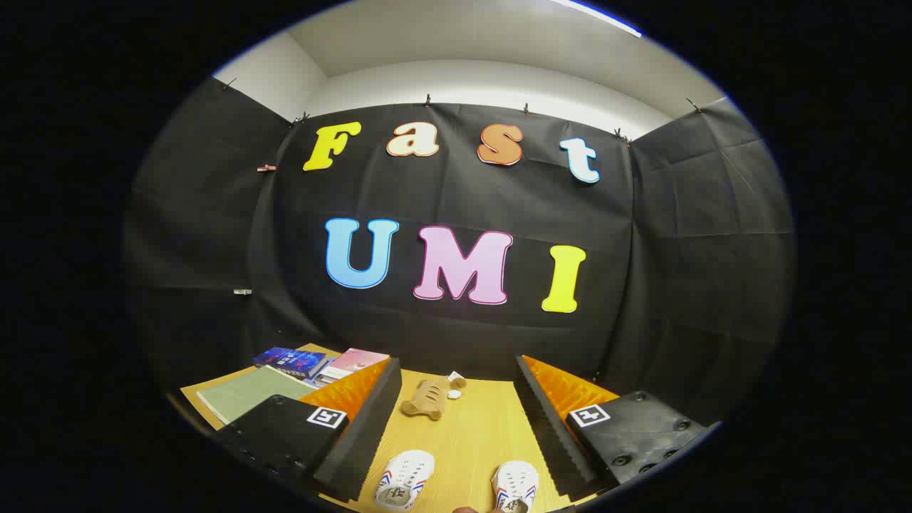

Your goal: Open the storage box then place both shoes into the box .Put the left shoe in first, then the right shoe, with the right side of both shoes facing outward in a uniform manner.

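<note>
Books (pixel 299 363) far left on table (pixel 470 434). Our gripper (pixel 456 427) spread wide, holding nothing. Two shoes (pixel 405 479) low between fingers, plush toy (pixel 427 397) beyond. Storage box unseen; we judge opening step not begun, next: locate box.

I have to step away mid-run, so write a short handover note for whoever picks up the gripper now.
Gripper: open, fingers spread wide, holding nothing, raised above the wooden table.
Shoes: two white shoes lie side by side on the table between the fingers, left-hand shoe and right-hand shoe; neither is touched.
Beyond them lies a tan plush toy; books and a green folder lie past the left finger.
Done: nothing that can be confirmed.
Left: find and open the storage box, put in the left shoe, then the right, right sides outward.
</note>
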A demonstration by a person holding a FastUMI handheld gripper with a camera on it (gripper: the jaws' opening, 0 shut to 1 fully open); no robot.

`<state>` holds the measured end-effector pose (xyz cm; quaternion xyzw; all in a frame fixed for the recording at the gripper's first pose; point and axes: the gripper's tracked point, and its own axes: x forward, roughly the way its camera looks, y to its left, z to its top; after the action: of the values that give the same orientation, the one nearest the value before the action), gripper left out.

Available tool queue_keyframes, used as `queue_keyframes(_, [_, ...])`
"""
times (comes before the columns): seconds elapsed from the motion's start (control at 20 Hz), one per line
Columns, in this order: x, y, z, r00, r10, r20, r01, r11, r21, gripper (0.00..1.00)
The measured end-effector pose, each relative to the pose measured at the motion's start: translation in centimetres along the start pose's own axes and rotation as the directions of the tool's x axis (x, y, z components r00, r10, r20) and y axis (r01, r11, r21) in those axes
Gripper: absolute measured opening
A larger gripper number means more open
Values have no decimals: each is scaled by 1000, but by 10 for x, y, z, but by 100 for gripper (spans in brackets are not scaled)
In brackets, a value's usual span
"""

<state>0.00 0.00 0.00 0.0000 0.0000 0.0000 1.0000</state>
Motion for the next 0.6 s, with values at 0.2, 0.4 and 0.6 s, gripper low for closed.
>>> queue_keyframes(0.2, [-1,-2,1,1000,-14,10,14,1000,9,97])
queue_keyframes(0.4, [-1,-3,3,1000,-21,11,21,999,28,97])
queue_keyframes(0.6, [0,0,-1,1000,-15,7,15,1000,13,97])
